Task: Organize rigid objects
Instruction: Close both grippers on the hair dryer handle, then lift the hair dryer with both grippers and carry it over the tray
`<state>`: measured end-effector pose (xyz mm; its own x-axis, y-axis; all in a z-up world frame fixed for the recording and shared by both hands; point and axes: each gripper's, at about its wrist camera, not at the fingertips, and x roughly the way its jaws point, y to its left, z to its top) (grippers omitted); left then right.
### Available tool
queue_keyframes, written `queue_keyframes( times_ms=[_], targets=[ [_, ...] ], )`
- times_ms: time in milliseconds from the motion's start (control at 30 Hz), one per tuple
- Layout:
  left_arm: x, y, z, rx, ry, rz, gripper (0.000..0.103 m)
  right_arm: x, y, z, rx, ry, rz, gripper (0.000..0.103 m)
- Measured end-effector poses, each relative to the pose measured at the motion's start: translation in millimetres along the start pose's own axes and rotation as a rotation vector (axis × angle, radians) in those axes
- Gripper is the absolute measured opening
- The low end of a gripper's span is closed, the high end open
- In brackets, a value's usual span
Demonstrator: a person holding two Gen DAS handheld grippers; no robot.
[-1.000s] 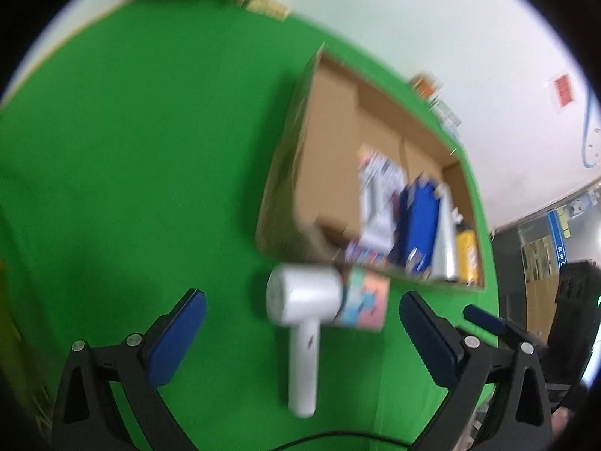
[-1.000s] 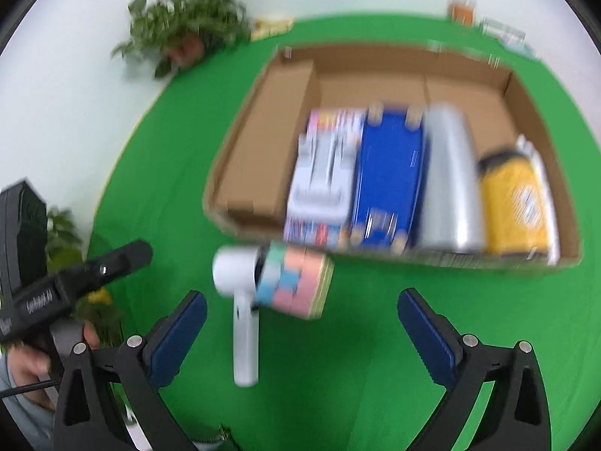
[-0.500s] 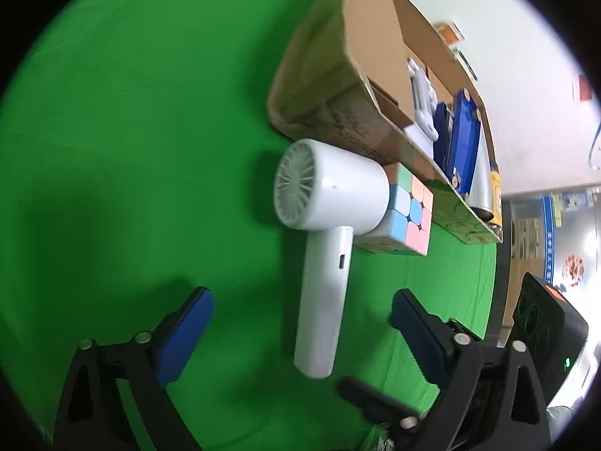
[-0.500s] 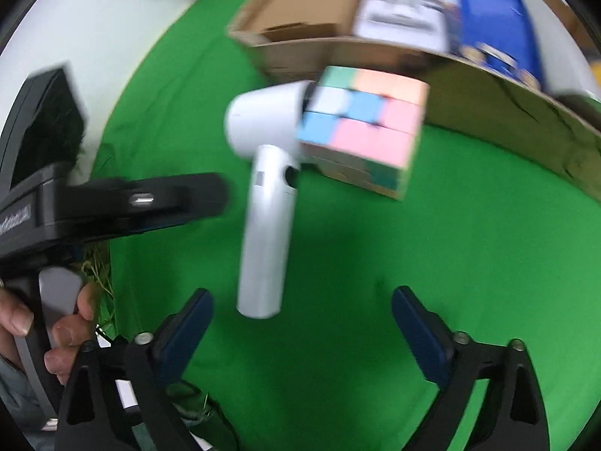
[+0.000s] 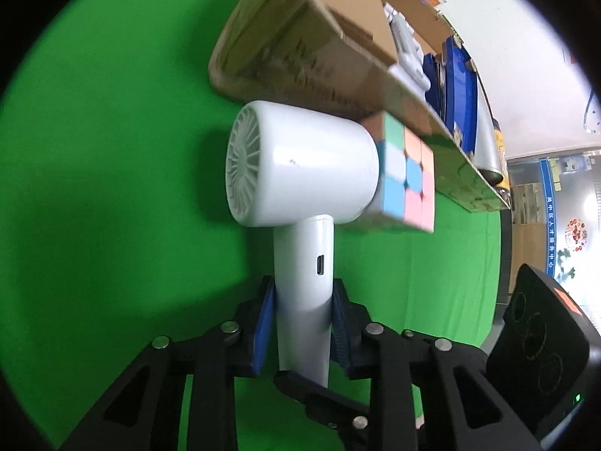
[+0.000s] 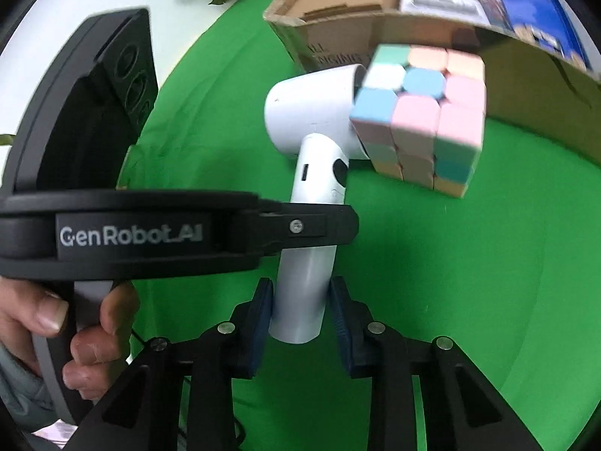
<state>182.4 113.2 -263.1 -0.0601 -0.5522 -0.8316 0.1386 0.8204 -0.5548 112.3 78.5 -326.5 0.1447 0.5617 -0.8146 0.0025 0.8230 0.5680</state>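
1. Both tongs, left [image 5: 302,323] and right [image 6: 298,312], have just closed onto the white hair dryer's [image 5: 300,173] handle on the green table [image 5: 112,150].
2. Several items already fill the cardboard box [image 6: 338,37].
3. The dryer and the pastel cube [image 6: 420,112] beside it remain outside.

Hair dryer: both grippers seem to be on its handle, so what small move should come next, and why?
Probably a short, straight lift. The left gripper and right gripper are both shut on the hair dryer handle, while its nozzle rests against the cube beside the cardboard box; sliding sideways would likely push the cube.
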Motion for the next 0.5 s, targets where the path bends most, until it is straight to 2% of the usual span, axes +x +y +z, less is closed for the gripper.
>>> queue_keyframes(
  times_ms=[133,233,300,400,500],
  targets=[
    [13.5,-15.6,-32.5,-0.015,0.082,0.0,0.027,-13.0,-11.3,-38.0,0.0,0.073,0.024,0.029],
    [25.8,-32.7,-63.8,-0.015,0.113,0.012,0.027,-21.1,-25.2,-68.3,0.037,0.125,0.046,0.029],
    [32.1,-42.2,-76.2,-0.03,0.109,0.013,0.027,-22.5,-35.0,-82.9,0.054,0.145,0.051,0.028],
    [31.8,-57.8,-80.1,-0.034,0.088,0.076,0.027,-26.2,-37.7,-87.2,0.03,0.147,0.045,0.028],
    [12.0,-70.3,-79.9,-0.046,0.039,0.067,0.027,-52.5,-44.5,-90.6,0.025,0.093,0.079,0.028]
  ],
)
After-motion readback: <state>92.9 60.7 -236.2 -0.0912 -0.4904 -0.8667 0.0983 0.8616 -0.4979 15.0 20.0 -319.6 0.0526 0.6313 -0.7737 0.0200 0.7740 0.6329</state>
